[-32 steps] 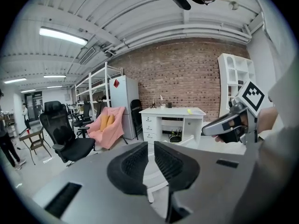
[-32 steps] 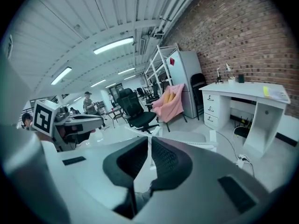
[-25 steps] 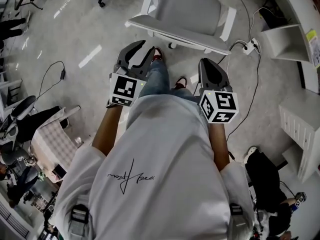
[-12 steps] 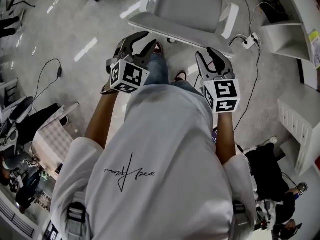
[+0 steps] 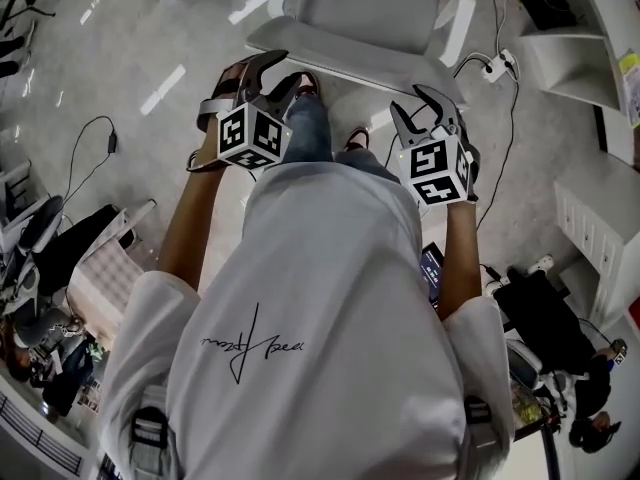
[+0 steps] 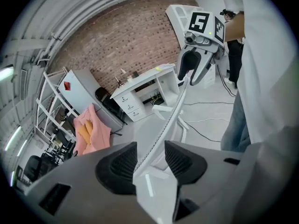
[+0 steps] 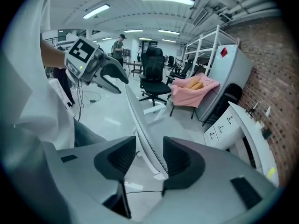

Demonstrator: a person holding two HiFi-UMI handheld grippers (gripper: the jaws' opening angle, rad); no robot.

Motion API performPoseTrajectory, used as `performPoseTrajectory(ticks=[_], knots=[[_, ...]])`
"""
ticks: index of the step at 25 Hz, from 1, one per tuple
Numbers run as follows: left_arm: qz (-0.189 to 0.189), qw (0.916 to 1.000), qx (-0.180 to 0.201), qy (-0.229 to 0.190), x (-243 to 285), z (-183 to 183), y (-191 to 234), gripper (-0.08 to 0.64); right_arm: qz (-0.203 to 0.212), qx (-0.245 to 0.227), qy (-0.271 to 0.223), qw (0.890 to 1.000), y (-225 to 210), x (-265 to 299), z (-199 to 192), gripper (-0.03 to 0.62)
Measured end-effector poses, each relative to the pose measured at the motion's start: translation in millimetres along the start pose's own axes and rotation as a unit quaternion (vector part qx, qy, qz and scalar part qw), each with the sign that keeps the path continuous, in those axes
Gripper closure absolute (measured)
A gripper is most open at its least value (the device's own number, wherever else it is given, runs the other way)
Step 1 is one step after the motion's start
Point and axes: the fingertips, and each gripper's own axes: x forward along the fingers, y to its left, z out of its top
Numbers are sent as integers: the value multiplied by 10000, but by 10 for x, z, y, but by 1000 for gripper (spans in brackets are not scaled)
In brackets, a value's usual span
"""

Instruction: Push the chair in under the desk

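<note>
A white chair (image 5: 370, 3) stands in front of me with its backrest's top edge (image 5: 350, 58) toward me. My left gripper (image 5: 283, 71) straddles that edge near its left end. Its jaws are opening, and the thin backrest rim (image 6: 173, 115) runs between the pads without being pressed. My right gripper (image 5: 410, 103) straddles the rim (image 7: 140, 120) near the right end. Its jaws are opening wide, with a gap on each side. The white desk (image 5: 590, 8) lies to the right of the chair, and it also shows beyond the chair as the desk (image 6: 140, 85).
A power strip (image 5: 495, 68) with cables lies on the floor right of the chair. A white drawer unit (image 5: 600, 238) stands further right. A black office chair (image 7: 154, 69) and a pink cloth (image 7: 194, 90) are beyond. A dark bag (image 5: 540, 318) lies behind me on the right.
Both grippers have moved forward to the chair's backrest and now straddle its top edge. The right jaws, shut a second ago, have opened; the left jaws stand wider.
</note>
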Motion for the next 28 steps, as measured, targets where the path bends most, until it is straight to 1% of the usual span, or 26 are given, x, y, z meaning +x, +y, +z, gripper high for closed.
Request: performPoseTrajectory(ticks=[3,5,12,16,19,21,28], knots=[[-72,9998,109,123,74,-59,6,391,11,-348,261,9991,2,95,-89,400],[-106,9997,140,180,124,-87,20,391,4,-518,342,9981,-8,148,-115,400],[-247,9992,138,293,222,-189,29,387,66,-887,550,9945,14,268,-188,400],[-199,9993,50,319,258,-263,63,385,93,-860,544,9948,7,332,-193,420],[-244,9992,-53,301,277,-280,73,382,213,-762,439,9959,17,354,-182,445],[-281,9992,-34,280,284,-277,75,374,290,-691,359,9965,17,351,-185,445],[-623,9977,-40,270,304,-266,94,373,459,-520,292,9972,5,357,-178,442]])
